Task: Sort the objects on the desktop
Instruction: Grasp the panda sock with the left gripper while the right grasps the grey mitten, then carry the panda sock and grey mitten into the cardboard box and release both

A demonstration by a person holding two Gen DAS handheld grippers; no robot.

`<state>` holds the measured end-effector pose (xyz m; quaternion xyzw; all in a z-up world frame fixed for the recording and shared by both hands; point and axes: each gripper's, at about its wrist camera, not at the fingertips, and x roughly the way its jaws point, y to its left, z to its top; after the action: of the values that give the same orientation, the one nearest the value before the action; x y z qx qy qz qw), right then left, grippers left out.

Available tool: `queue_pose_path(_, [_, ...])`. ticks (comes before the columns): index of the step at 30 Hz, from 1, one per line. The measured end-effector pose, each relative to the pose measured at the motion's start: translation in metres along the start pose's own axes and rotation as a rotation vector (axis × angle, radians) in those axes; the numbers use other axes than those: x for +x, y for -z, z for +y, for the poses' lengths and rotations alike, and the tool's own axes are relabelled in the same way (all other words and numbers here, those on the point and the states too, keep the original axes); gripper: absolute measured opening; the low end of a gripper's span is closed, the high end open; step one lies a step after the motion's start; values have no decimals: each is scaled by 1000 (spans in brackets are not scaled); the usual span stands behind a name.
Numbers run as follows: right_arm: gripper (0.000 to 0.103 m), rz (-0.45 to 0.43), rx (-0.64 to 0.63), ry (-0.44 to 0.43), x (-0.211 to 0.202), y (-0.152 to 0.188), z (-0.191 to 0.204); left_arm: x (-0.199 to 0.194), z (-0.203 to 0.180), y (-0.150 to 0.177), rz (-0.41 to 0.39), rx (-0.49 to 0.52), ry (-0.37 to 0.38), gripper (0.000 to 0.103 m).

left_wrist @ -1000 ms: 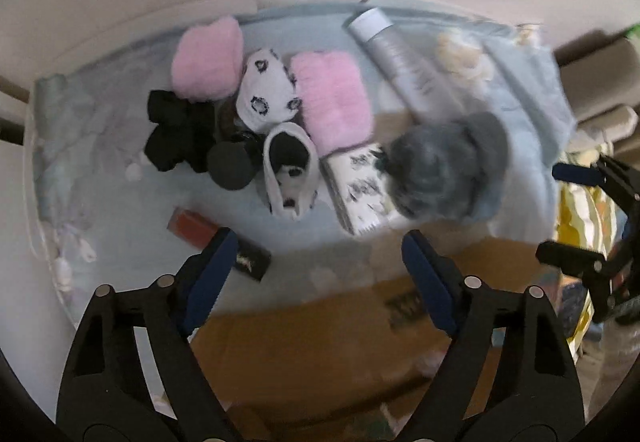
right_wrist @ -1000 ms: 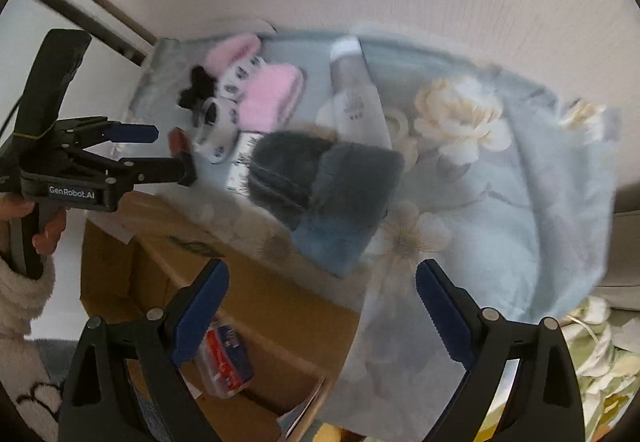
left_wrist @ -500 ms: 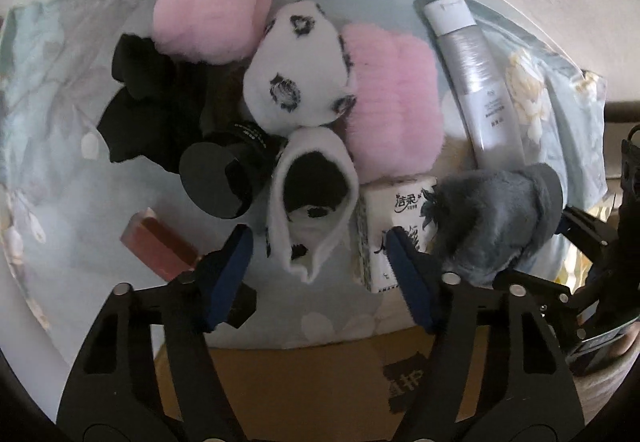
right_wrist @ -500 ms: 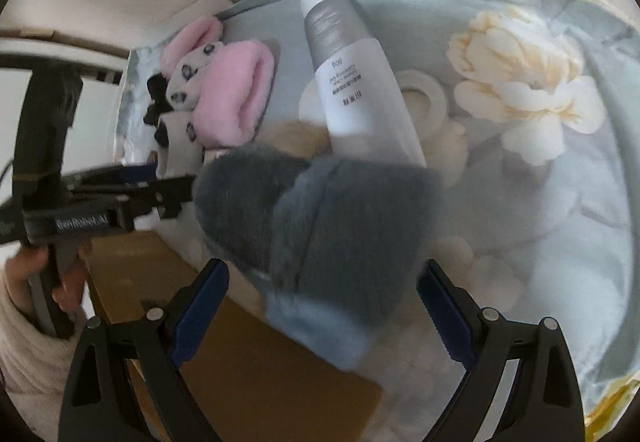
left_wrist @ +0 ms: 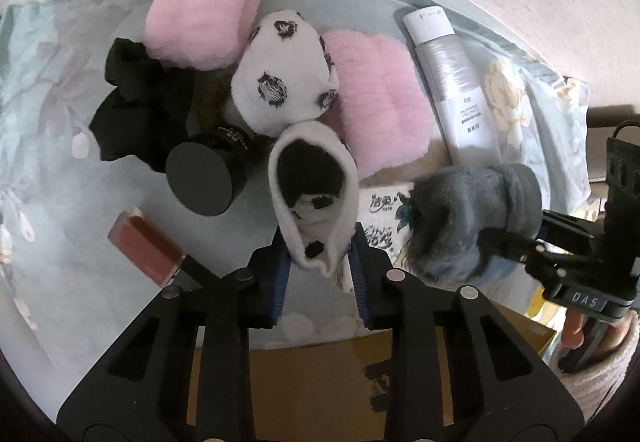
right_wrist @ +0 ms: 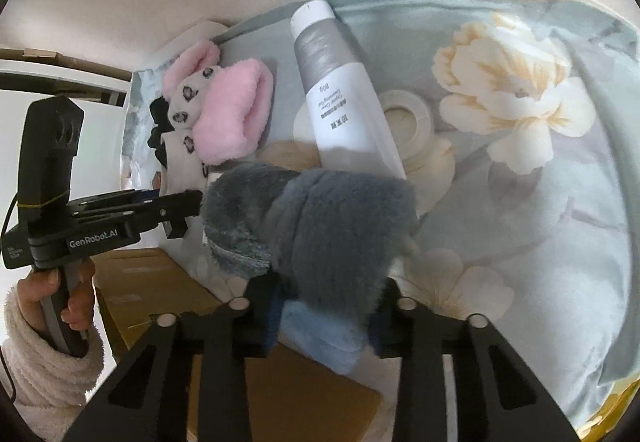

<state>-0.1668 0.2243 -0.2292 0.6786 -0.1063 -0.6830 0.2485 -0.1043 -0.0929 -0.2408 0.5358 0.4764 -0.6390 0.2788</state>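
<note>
On the floral cloth [left_wrist: 60,169] over the worktop, both grippers have closed since half a second ago, when their jaws stood wide apart. The left gripper [left_wrist: 318,262] is now clamped on the near end of the white spotted sock [left_wrist: 314,201], a soft fleecy tube with black blotches and a dark open mouth. The right gripper [right_wrist: 326,302] is now pinched on the grey fuzzy sock [right_wrist: 316,226], a thick plush bundle with a pale blue cuff at the near end; seen from the left wrist, that sock [left_wrist: 468,217] lies on a printed tissue pack [left_wrist: 384,217].

Behind the white sock lie its rounded spotted mate [left_wrist: 286,81] and two pink fluffy socks [left_wrist: 202,13] [left_wrist: 380,101], packed close together. A crumpled black sock [left_wrist: 136,109] sits to their left, touching a squat black jar with a flat matte lid [left_wrist: 200,179]. Near it lies a clear rectangular lip gloss tube [left_wrist: 146,244] with reddish fill and a black cap. A smooth white-and-silver squeeze tube [right_wrist: 336,93] lies lengthwise beside the pink socks, and a pale tape roll [right_wrist: 408,121] rests just beside it. Brown cardboard [left_wrist: 320,382] shows below the cloth's edge.
</note>
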Motion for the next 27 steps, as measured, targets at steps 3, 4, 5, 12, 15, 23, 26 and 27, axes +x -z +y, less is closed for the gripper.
queue_pose_path(3, [25,-27,-18,29,-10,5,4,-8,-3,12,-20,9,-5,25])
queue_pose_path(4, [24,-40,-29,44,-15,7,6,-11,-5,16,-27,13,-6,25])
queue_pose_path(5, [24,-50,-35,56,-19,9,9,-13,-6,19,-32,16,-7,25])
queue_pose_path(12, [23,-119,-58,95,-50,18,22,-39,-19,46,-83,45,-24,25])
queue_pose_path(15, [23,-148,-75,116,-66,24,31,-55,-28,60,-118,74,-41,25])
queue_pose_path(23, [23,-234,-137,161,-114,43,64,-115,-53,44,-226,175,-74,25])
queue_pose_path(26, [23,-264,-168,177,-129,53,82,-135,-44,40,-233,196,-48,25])
queue_pose_path(27, [23,-271,-175,179,-133,56,87,-136,-45,42,-233,201,-36,25])
